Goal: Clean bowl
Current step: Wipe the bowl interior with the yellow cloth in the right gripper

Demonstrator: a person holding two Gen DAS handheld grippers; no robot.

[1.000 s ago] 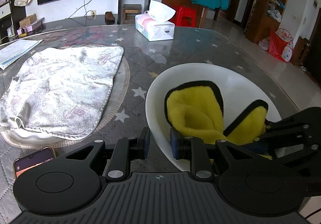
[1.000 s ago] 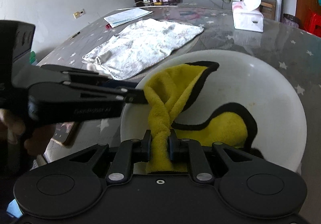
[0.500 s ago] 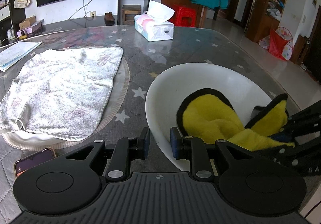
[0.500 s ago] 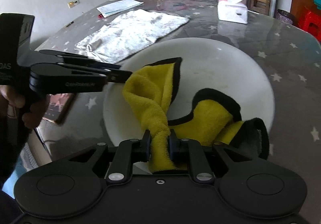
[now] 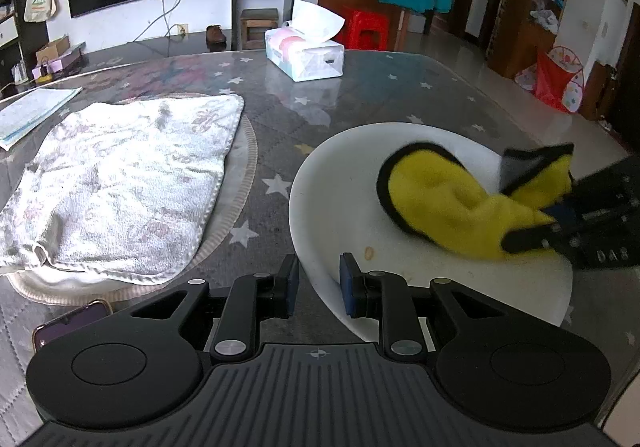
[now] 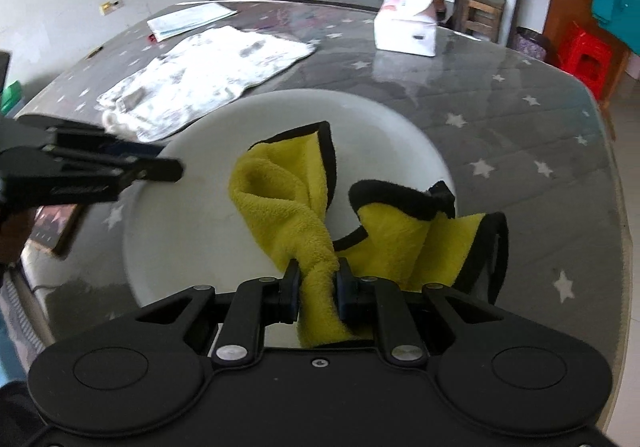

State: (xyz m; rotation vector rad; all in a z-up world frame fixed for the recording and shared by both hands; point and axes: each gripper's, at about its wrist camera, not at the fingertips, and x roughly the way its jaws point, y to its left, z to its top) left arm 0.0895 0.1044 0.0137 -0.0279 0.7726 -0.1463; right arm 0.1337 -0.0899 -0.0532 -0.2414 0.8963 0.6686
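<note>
Down at 6 o'clock in the right wrist view, the right gripper (image 6: 317,293) has its jaws clenched on a twisted yellow microfibre cloth with black trim (image 6: 280,203). It trails toward 12 o'clock across the shallow round white bowl (image 6: 192,223) on the starry grey counter (image 6: 520,127), its long axis running roughly 6 to 12. I'd press flatter and sweep over that small brownish speck (image 5: 369,253). The left gripper (image 5: 319,287) has its jaws around the bowl's near rim, steadying it, though firm contact is hard to confirm. Further off lie a white patterned towel (image 5: 120,183) and a tissue box (image 5: 306,57).
</note>
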